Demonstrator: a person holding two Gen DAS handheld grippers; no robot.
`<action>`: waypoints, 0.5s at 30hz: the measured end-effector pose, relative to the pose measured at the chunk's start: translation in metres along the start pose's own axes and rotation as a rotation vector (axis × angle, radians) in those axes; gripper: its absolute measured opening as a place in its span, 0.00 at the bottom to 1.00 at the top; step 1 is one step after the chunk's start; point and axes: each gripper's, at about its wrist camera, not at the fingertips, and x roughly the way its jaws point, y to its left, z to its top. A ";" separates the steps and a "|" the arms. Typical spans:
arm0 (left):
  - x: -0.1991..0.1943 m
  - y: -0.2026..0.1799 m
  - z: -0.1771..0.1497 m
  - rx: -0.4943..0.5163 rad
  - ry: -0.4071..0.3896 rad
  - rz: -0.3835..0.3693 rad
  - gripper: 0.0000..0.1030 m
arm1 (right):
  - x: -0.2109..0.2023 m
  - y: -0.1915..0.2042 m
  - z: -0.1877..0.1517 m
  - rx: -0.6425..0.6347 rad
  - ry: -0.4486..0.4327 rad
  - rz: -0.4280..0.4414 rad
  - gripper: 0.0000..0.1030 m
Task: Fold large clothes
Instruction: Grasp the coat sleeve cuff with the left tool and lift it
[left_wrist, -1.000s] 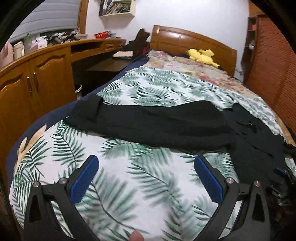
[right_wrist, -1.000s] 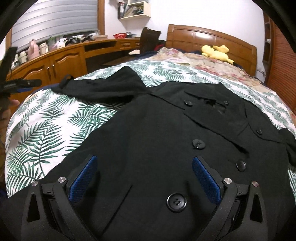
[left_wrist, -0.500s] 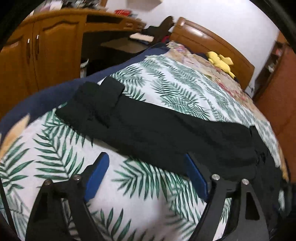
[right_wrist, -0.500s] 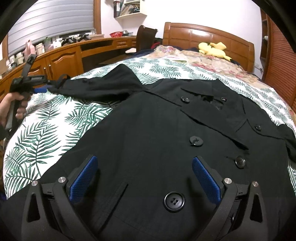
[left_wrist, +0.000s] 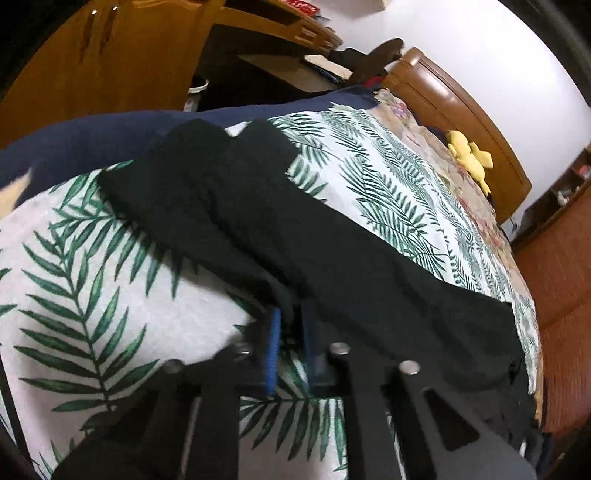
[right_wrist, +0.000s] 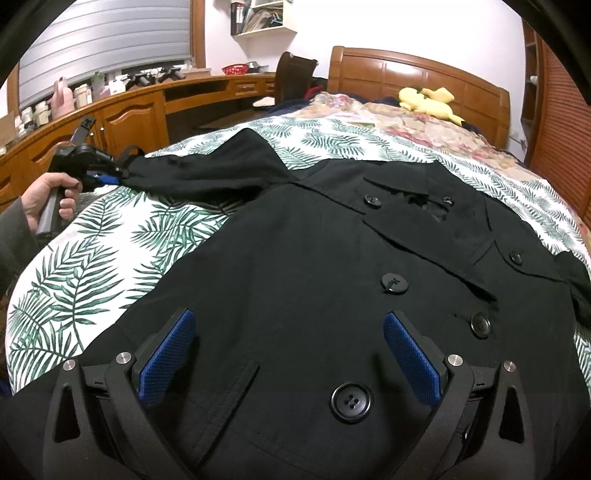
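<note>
Black wool coat (right_wrist: 332, 280) lies spread on the palm-print bedspread (left_wrist: 92, 295), its sleeve (left_wrist: 280, 236) pinched by the clenched left gripper (left_wrist: 290, 332), best carried low across the chest while the right gripper (right_wrist: 288, 354) hovers released.

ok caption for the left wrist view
Left gripper shut on the black coat's sleeve over a palm-leaf bedspread.

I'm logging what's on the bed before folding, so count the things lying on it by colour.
Black: 1, the coat, its sleeve pinched in the left gripper.
Yellow: 1, the plush toy by the headboard.
Total: 2.
</note>
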 end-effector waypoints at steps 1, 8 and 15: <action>-0.005 -0.005 0.000 0.023 -0.020 0.006 0.00 | -0.001 0.000 0.000 -0.001 -0.002 -0.001 1.00; -0.052 -0.060 0.003 0.154 -0.122 -0.005 0.00 | -0.007 -0.006 0.002 0.025 -0.014 0.013 1.00; -0.111 -0.153 -0.030 0.317 -0.158 -0.099 0.00 | -0.040 -0.023 0.009 0.049 -0.047 0.011 1.00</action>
